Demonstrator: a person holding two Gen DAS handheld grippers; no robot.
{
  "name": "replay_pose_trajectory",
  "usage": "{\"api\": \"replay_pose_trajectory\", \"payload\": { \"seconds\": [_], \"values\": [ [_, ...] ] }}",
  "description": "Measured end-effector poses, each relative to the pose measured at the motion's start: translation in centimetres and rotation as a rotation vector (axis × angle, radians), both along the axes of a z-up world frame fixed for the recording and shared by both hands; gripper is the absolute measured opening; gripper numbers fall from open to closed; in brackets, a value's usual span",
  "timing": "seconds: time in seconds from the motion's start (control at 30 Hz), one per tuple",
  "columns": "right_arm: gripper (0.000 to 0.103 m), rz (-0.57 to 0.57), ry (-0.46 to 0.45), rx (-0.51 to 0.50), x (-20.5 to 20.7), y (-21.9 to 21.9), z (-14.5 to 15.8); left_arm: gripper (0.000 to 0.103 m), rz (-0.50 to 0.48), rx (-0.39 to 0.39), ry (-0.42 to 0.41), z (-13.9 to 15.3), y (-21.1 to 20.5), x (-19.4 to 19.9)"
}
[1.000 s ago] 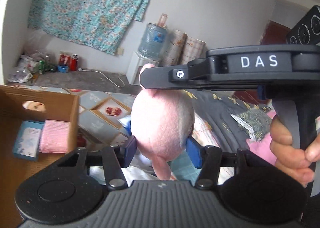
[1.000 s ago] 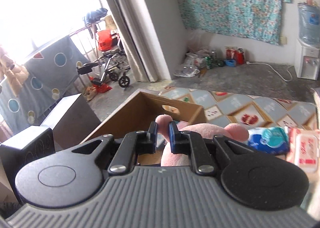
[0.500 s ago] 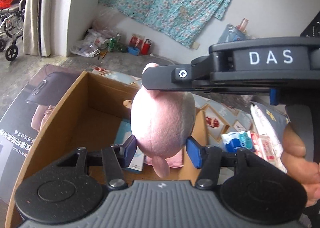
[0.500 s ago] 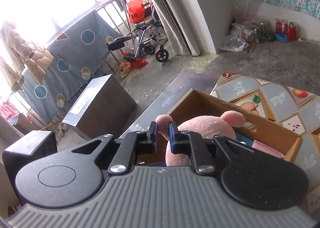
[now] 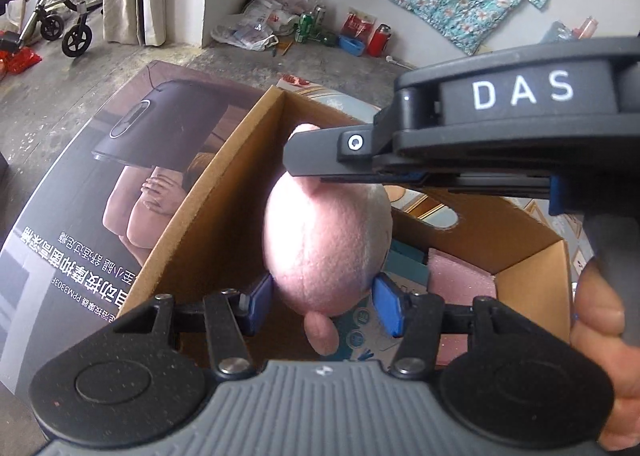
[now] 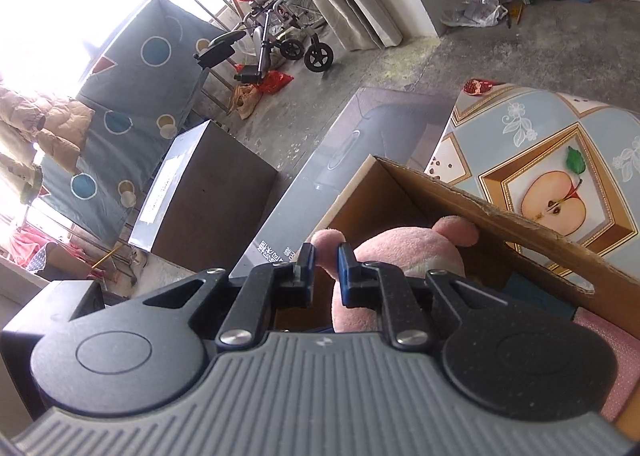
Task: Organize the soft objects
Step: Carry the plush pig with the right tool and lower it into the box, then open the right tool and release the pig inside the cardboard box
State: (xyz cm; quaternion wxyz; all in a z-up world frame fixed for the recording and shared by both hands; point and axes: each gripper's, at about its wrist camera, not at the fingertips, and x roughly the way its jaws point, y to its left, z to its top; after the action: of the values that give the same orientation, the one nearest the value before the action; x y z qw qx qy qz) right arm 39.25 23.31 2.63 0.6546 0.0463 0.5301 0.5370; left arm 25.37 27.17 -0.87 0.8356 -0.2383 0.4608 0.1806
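A pink plush toy (image 5: 326, 244) hangs over the open cardboard box (image 5: 224, 207), held by both grippers. My left gripper (image 5: 322, 306) is shut on the toy's round body, blue pads pressing its lower sides. My right gripper (image 6: 326, 256) is shut on a small limb or ear of the same pink plush toy (image 6: 404, 252); in the left wrist view it reaches in from the right above the toy, with a hand (image 5: 600, 336) on its handle. Inside the cardboard box (image 6: 500, 211) lie a pink cloth (image 5: 460, 276) and a teal packet (image 5: 360, 332).
A large dark printed carton (image 5: 92, 191) lies flat left of the box. A patterned fruit-print mat (image 6: 560, 175) is beyond the box on the right. A dark cube-shaped box (image 6: 208, 191), a wheelchair (image 6: 280, 35), bags and bottles (image 5: 312, 27) stand on the concrete floor.
Both grippers have carried the plush toy leftward and downward to above the cardboard box and tilted further down. Both grips on the toy are unchanged.
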Motion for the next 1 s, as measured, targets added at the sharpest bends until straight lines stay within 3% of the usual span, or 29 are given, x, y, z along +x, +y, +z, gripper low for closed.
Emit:
{"api": "replay_pose_trajectory", "payload": {
  "seconds": [0.37, 0.47, 0.73, 1.0],
  "values": [
    [0.015, -0.022, 0.053, -0.109, 1.6, 1.7, -4.6, 0.059, -0.010, 0.023, 0.058, -0.6, -0.6, 0.1],
    [0.029, -0.043, 0.063, -0.108, 1.9, 1.3, -4.8, 0.063, -0.016, 0.046, 0.060, -0.2, -1.0, -0.3],
    [0.044, -0.082, 0.019, -0.060, 1.8, -1.8, -1.7, 0.065, -0.005, 0.064, 0.043, 1.3, -1.4, -1.4],
    [0.053, -0.156, -0.053, 0.013, -1.2, -10.7, 2.4, 0.074, -0.089, 0.104, -0.048, 4.5, -5.0, -3.5]
  ]
}}
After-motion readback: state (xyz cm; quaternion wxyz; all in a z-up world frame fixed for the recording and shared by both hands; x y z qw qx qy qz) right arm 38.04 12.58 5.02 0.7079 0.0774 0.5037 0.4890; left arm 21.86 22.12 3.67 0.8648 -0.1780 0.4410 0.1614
